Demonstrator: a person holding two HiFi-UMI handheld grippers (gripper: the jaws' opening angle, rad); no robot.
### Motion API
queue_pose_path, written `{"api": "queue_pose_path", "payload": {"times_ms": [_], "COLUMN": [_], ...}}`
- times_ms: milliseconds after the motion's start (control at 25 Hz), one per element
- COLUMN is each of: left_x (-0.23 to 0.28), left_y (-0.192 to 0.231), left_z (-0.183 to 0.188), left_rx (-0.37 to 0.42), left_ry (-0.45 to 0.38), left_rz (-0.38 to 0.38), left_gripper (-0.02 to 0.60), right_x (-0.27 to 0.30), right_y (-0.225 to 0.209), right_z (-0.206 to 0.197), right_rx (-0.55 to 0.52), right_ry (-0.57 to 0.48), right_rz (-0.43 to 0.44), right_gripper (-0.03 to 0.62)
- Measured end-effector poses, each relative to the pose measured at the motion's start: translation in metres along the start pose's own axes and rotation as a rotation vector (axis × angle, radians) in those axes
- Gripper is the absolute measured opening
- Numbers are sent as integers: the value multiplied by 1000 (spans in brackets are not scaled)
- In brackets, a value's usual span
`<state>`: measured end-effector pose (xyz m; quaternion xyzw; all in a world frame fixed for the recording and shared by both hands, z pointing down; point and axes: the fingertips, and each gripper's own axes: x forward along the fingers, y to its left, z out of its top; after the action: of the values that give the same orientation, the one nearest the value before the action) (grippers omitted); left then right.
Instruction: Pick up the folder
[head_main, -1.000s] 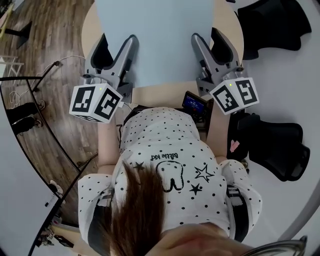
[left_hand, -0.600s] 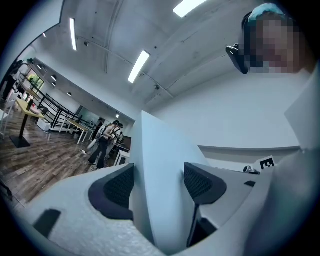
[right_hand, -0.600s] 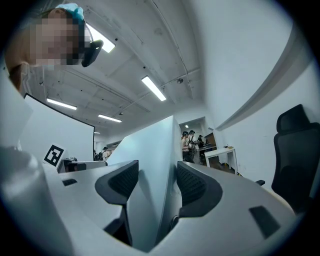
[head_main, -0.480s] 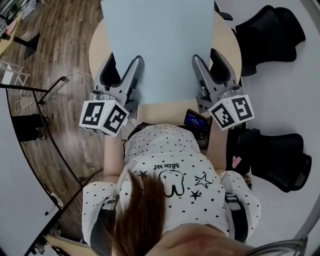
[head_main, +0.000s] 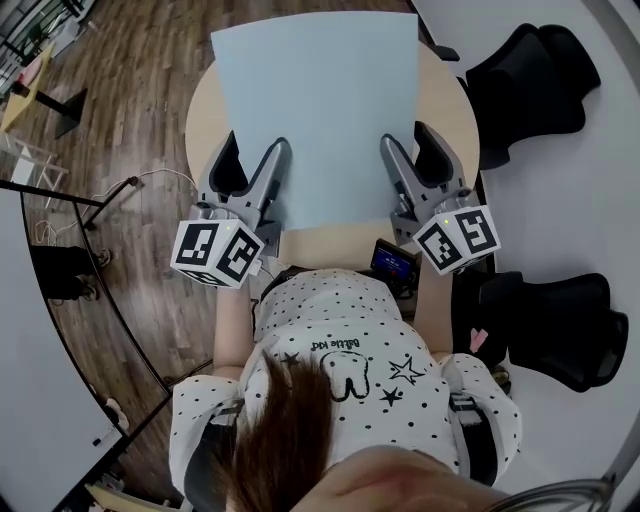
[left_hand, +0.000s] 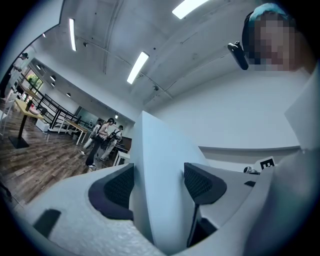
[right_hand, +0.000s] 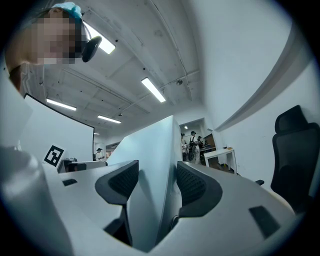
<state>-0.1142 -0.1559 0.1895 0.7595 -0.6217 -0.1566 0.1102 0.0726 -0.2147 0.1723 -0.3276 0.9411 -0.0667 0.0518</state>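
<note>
I have the folder (head_main: 318, 110) clamped in both grippers. My left gripper (head_main: 254, 165) bites its near edge close to the left corner, and my right gripper (head_main: 407, 150) bites the same edge close to the right corner. In the left gripper view the pale blue sheet stands edge-on between the two dark ribbed pads (left_hand: 119, 188). The right gripper view shows the same thing, with the sheet running up and away from the jaws toward the ceiling lights. Neither gripper has anything else in it.

From the head view the folder spreads out far from me over the round wooden table (head_main: 198, 115), covering most of it. I judge it is off the tabletop and tipped upward, since both gripper cameras look up at the ceiling along it.

It looks thin, smooth and light, so weight is no worry. The surface seems slick, though, and most of the sheet hangs beyond my hold, so I expect it to bow or flap if I swing it. Holding the near edge at two well-separated points suits it, because that stops the sheet twisting. I think a firm, even squeeze on both sides is needed. My two hands should also stay level, or the sheet may crease between them.
</note>
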Motion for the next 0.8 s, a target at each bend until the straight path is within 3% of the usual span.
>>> {"api": "queue_pose_path", "payload": {"times_ms": [800], "left_x": [-8], "left_y": [5], "left_z": [1], "left_rx": [-10], "left_ry": [-3], "left_rz": [-3], "left_gripper": [311], "right_x": [1], "right_y": [9], "right_z": [-1], "right_rx": [-8], "right_ry": [9], "right_rz": [-5], "right_gripper": [242]}}
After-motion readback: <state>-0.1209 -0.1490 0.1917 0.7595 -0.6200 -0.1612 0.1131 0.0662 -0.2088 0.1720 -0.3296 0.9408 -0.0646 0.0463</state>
